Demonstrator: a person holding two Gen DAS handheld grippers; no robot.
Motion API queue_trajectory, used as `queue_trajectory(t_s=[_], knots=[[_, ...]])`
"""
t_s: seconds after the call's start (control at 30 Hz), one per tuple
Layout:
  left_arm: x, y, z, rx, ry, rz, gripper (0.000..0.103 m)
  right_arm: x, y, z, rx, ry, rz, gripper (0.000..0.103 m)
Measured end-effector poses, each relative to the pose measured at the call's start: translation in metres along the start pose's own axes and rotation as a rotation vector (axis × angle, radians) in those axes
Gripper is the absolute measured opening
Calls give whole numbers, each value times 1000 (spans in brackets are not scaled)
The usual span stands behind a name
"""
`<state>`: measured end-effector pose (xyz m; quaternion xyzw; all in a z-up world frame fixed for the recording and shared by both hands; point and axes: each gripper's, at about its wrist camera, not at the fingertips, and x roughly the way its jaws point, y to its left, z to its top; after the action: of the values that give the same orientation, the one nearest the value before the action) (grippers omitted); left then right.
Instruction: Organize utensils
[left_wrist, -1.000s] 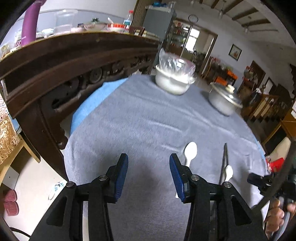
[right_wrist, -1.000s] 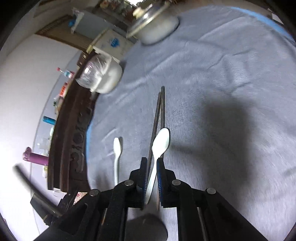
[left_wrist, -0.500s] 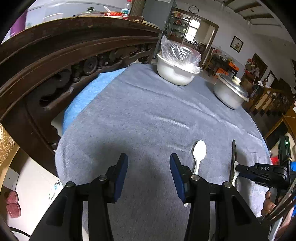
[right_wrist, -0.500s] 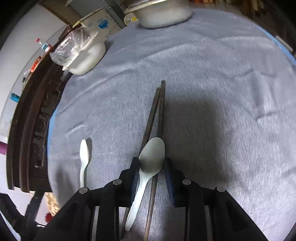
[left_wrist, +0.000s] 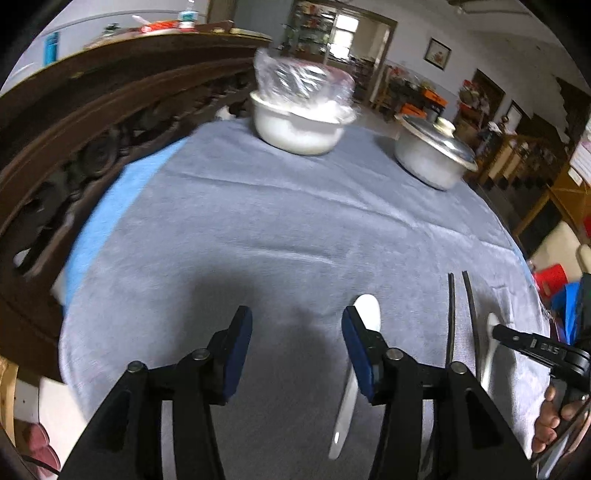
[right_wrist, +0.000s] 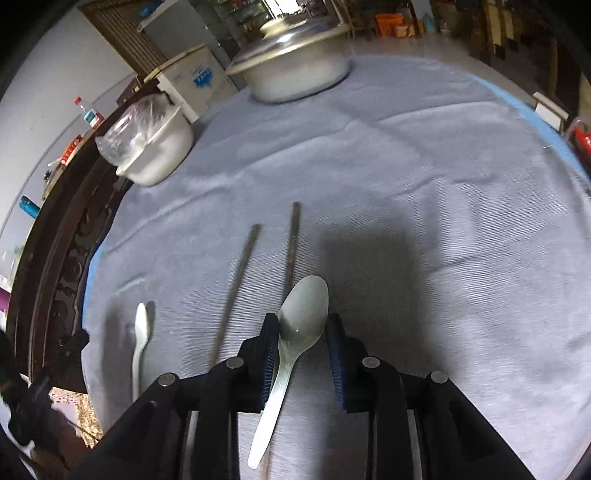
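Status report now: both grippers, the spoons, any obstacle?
Left gripper opening, nothing between pads. Right gripper astride right spoon, no clear grip. Left spoon beside left gripper. Chopsticks lie between spoons.

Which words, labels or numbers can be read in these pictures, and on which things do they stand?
Nothing reads with certainty.
Right gripper: white marks on its body, seen upside down, perhaps "DAS".
White cabinet: blue logo and print, too blurred.
Bottle: label too small.
Red packet: print too small.
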<state>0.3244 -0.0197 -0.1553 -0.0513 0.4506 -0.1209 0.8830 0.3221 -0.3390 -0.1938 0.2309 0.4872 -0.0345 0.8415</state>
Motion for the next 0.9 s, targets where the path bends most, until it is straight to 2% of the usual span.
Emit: queue_trajectory(t_s=[0.13, 0.17, 0.3, 0.4, 0.47, 0.53, 0.57, 0.6, 0.63, 0.7, 0.77, 0.8, 0.83, 0.9], knots=[[28, -16, 7, 26, 60, -50, 56, -15, -23, 0, 6, -17, -36, 28], [36, -21, 8, 39, 79, -62, 59, -18, -28, 0, 9, -20, -41, 28], [60, -39, 8, 93, 148, -68, 60, -29, -51, 0, 62, -44, -42, 28], [69, -51, 5, 150, 162, -62, 60, -32, -64, 0, 82, -53, -65, 28], [72, -55, 3, 182, 160, -61, 60, -29, -67, 0, 80, -37, -117, 28], [71, -58, 2, 199, 148, -67, 54, -26, -70, 0, 74, -25, -148, 29], [71, -59, 1, 209, 146, -75, 40, -26, -70, 0, 70, -18, -153, 30], [71, -59, 1, 218, 143, -66, 31, -25, -70, 0, 66, -5, -169, 30], [71, -56, 3, 222, 140, -60, 31, -24, -69, 1, 63, 7, -182, 30], [70, -54, 3, 220, 139, -72, 31, -21, -69, 2, 57, 44, -210, 35], [67, -53, 3, 220, 137, -73, 31, -19, -69, 4, 63, 60, -230, 47], [65, -52, 2, 220, 134, -73, 31, -19, -69, 6, 68, 59, -244, 56], [61, -51, 1, 217, 129, -76, 31, -18, -70, 7, 69, 61, -257, 60], [56, -49, -1, 206, 120, -82, 31, -13, -68, 8, 52, 66, -291, 58]])
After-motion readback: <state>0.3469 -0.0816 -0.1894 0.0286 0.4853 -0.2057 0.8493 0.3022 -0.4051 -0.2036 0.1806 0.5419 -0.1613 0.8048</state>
